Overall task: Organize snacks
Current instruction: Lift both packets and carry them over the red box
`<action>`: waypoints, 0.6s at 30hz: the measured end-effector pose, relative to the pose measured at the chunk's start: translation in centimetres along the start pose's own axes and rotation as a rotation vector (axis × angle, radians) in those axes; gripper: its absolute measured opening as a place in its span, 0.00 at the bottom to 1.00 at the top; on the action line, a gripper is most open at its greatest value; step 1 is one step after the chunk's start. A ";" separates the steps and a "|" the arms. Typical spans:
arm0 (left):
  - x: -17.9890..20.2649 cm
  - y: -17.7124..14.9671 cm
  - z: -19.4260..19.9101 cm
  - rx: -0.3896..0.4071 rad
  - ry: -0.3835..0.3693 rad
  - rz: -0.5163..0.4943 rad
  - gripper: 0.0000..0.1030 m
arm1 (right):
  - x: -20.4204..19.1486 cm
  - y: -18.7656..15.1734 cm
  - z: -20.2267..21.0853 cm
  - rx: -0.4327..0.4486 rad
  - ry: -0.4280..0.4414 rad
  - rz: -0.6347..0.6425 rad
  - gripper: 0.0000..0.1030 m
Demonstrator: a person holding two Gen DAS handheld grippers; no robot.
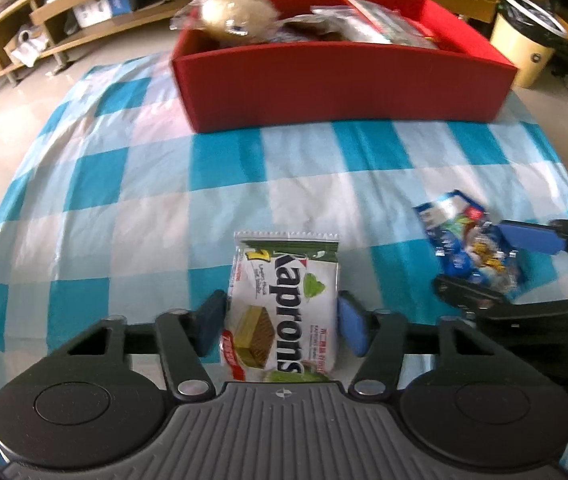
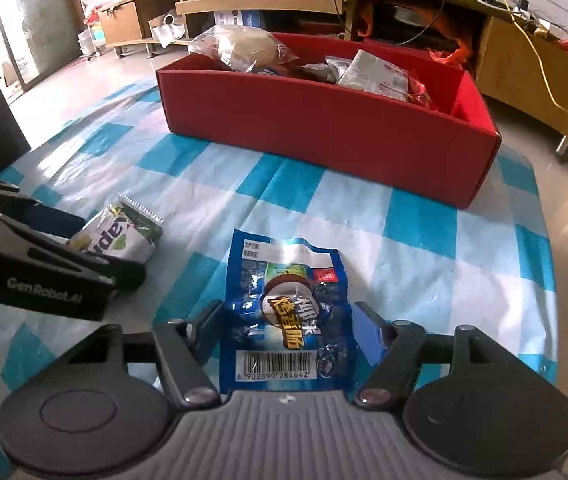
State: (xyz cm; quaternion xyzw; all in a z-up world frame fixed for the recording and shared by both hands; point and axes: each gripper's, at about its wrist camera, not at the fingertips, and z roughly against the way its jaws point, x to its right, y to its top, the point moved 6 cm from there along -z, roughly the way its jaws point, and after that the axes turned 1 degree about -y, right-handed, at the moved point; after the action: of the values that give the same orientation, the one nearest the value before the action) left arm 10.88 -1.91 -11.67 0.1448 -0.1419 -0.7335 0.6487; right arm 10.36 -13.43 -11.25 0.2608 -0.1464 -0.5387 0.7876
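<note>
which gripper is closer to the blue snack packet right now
Right. The right gripper has its jaws on either side of the blue snack packet, gripping it. The left gripper is off to the side, closed on the white wafer packet.

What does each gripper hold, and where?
Left gripper clamps the wafer pack by its long side edges; right gripper clamps the blue packet by its sides.

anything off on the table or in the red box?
Nothing spilled or torn. Only oddity: the red box is overfilled, and a clear bag of pale snacks pokes above its far-left rim. The wafer pack and blue packet sit between the fingers, intact.
</note>
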 end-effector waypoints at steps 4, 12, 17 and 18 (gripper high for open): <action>0.4 -0.3 0.1 -0.001 -0.008 -0.015 0.63 | -0.1 0.3 1.1 0.037 -0.014 -0.012 0.63; 0.2 0.2 0.8 0.027 -0.008 0.008 0.63 | 1.1 0.7 1.9 0.078 -0.022 -0.077 0.63; 0.4 0.6 1.3 0.054 0.006 -0.002 0.63 | 1.6 1.1 2.3 0.105 -0.028 -0.094 0.63; 0.4 0.6 1.3 0.056 0.008 -0.003 0.63 | 1.7 1.1 2.3 0.110 -0.029 -0.098 0.63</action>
State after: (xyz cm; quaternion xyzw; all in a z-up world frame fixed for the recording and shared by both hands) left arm 10.90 -2.36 -10.23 0.1661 -0.1598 -0.7295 0.6440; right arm 10.70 -15.25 -8.78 0.3026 -0.1744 -0.5714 0.7427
